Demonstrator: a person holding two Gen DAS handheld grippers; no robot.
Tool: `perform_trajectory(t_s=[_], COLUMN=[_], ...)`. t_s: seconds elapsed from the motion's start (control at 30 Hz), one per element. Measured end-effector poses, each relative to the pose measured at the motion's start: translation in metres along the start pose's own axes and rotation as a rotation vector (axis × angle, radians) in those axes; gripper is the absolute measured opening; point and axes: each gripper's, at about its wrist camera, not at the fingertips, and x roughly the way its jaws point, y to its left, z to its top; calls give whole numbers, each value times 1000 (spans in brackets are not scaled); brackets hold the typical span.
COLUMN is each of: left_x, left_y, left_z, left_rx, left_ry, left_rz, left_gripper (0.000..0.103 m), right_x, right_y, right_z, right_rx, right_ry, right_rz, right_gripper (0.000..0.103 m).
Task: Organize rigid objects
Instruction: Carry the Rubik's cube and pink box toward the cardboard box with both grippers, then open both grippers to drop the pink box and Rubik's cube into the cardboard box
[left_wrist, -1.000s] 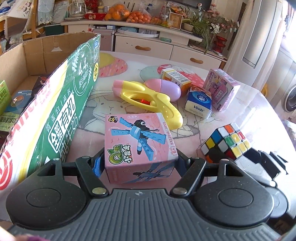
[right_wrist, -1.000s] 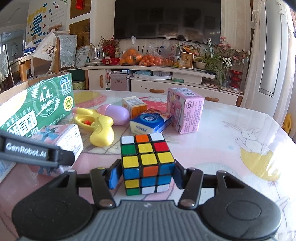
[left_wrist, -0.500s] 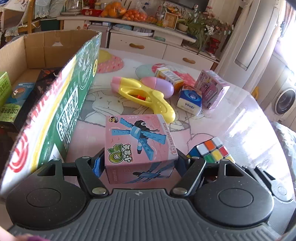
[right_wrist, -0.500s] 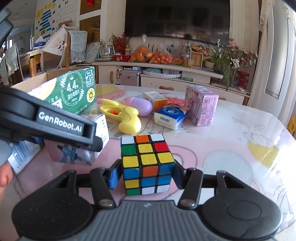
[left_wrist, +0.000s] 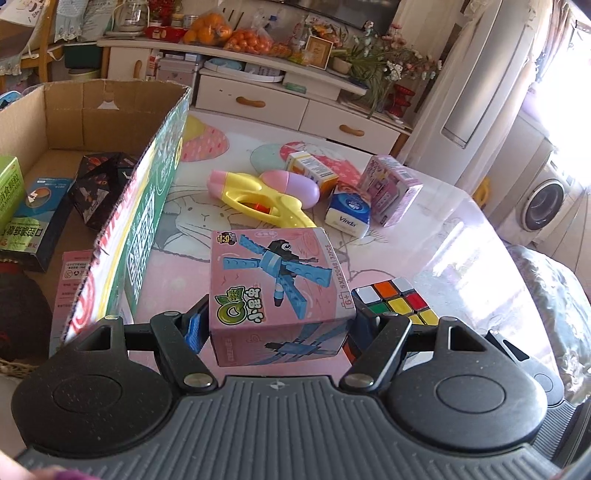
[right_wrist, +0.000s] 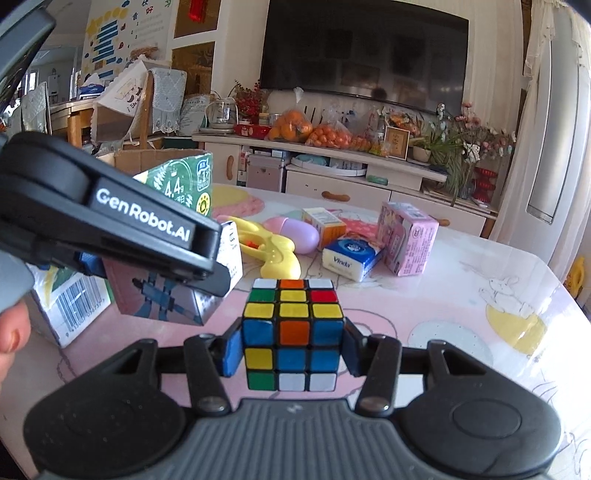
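My left gripper (left_wrist: 277, 328) is shut on a pink toy-brick box (left_wrist: 277, 288) and holds it above the table, beside the wall of the open cardboard box (left_wrist: 147, 206). My right gripper (right_wrist: 290, 350) is shut on a Rubik's cube (right_wrist: 291, 332), lifted off the table. The cube also shows in the left wrist view (left_wrist: 395, 301), just right of the pink box. In the right wrist view the left gripper (right_wrist: 110, 229) and its pink box (right_wrist: 166, 295) hang at the left.
On the table farther back lie a yellow water pistol (left_wrist: 258, 203), a purple capsule (left_wrist: 295, 184), an orange carton (left_wrist: 314, 171), a tissue pack (left_wrist: 349, 214) and a pink carton (left_wrist: 391, 192). The cardboard box holds several packages (left_wrist: 37, 218). A sideboard (left_wrist: 295, 107) stands behind.
Both grippers have risen with their loads. The left gripper and pink box have moved up and toward the cardboard box; more of the box's inside now shows.
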Motion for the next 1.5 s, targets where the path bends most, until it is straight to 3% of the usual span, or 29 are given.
perform_trajectory(t_s=[0.53, 0.83, 1.0, 1.3, 1.5], left_x=[-40, -42, -55, -72, -71], left_y=[8, 30, 38, 84, 107], left_z=[15, 24, 34, 55, 65], left_rx=[23, -43, -75, -198, -257], left_ry=[-120, -134, -185, -261, -276], left_rz=[-63, -55, -62, -10, 54], left_gripper=[88, 88, 88, 88, 88], right_x=[-27, -24, -29, -34, -23], right_y=[19, 39, 46, 77, 106], right_z=[27, 38, 46, 72, 85], right_rx=[-38, -66, -65, -65, -91], right_ry=[-103, -133, -168, -233, -230], right_rz=[8, 40, 53, 163, 256], right_gripper=[51, 51, 51, 51, 51])
